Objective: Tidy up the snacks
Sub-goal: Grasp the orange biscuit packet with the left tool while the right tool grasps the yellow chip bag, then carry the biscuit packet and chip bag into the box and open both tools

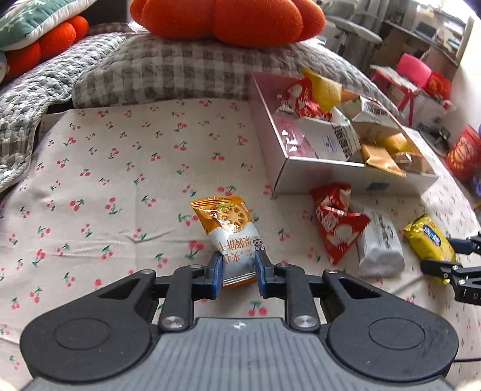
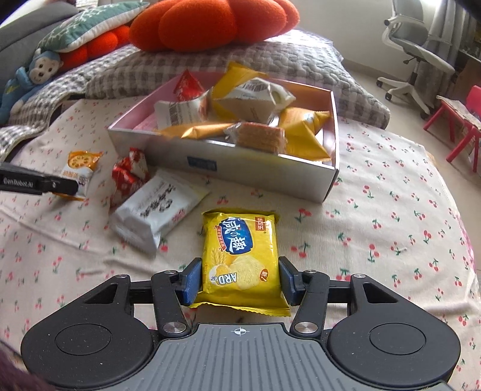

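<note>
My left gripper (image 1: 239, 266) is shut on the near end of an orange and white snack packet (image 1: 230, 231), also seen small at the left in the right wrist view as the packet (image 2: 80, 171). My right gripper (image 2: 239, 278) is shut on the sides of a yellow cracker pack (image 2: 240, 255), visible at the right edge of the left wrist view as the yellow pack (image 1: 428, 237). A silver open box (image 2: 240, 174), (image 1: 318, 177) with a pink inside holds several snack packs and stands beyond both grippers on the cherry-print sheet.
A red wrapper (image 1: 336, 224), (image 2: 129, 177) and a white packet (image 1: 380, 245), (image 2: 153, 210) lie on the sheet between the two grippers, near the box front. Checked grey pillows (image 1: 168, 72) and orange cushions (image 2: 207, 21) lie behind. A desk chair (image 2: 421, 51) stands on the floor.
</note>
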{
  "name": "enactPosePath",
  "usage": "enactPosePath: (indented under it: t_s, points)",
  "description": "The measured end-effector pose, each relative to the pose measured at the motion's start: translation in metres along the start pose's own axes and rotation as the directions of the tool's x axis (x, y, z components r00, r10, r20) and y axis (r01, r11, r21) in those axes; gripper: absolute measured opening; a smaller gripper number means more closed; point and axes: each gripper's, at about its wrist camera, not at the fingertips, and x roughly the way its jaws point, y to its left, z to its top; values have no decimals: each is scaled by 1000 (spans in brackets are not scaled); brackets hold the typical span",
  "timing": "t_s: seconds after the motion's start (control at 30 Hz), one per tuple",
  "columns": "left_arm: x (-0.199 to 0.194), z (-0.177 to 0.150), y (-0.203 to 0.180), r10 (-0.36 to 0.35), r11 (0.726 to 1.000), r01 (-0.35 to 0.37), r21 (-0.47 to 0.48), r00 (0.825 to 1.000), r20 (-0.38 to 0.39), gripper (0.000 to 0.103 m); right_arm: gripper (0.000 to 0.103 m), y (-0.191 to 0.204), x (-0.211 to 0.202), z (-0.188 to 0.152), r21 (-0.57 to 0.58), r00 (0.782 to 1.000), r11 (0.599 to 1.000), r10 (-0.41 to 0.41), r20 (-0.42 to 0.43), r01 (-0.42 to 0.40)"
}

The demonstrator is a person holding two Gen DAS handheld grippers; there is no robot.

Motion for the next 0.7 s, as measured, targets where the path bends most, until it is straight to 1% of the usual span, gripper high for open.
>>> enactPosePath:
  t_s: [0.1,0.13,0.17,0.2,0.23,0.27,0.4,0.43,0.53,0.6,0.63,0.67,0.7]
  points:
    - [-3,-3,1,17,1000,-17,2,1000,13,27,53,0,-2,-2,-5,1000,1000,1,7,-1]
    - [-4,-4,1,29,1000,-29,6,999,28,34,53,0,-3,-3,-8,1000,1000,1,11,-1]
    - [-5,-4,-1,36,999,-37,11,999,38,46,55,0,-3,-3,-13,1000,1000,3,11,-3]
    - [-5,-5,-2,46,999,-47,17,998,51,53,57,-1,-3,-3,-16,1000,1000,5,12,-5]
    - [-5,-5,-4,58,998,-60,21,996,68,64,61,-1,-3,-2,-16,1000,1000,8,15,-7]
    - [-4,-5,-6,67,997,-69,25,994,84,66,65,0,-2,-2,-16,1000,1000,11,18,-11]
    - [5,-2,-11,95,995,-97,16,991,96,66,68,2,0,-1,-14,1000,1000,20,20,-20]
    - [8,-1,-11,104,994,-105,8,990,92,65,68,3,2,0,-14,1000,1000,18,19,-17]
    - [15,-1,-14,130,991,-131,1,988,83,54,68,4,5,1,-7,1000,1000,7,23,-7]
    - [15,-1,-16,143,989,-145,10,986,86,53,68,4,6,1,4,1000,1000,-1,31,1]
    - [14,-2,-17,146,989,-147,14,985,88,46,67,4,6,1,7,999,1000,-6,35,6]
    - [13,-1,-17,144,989,-146,17,986,89,40,64,3,6,1,10,999,1000,-9,37,9]
    - [13,-1,-18,145,989,-148,18,985,90,39,60,3,7,2,13,999,1000,-8,39,8]
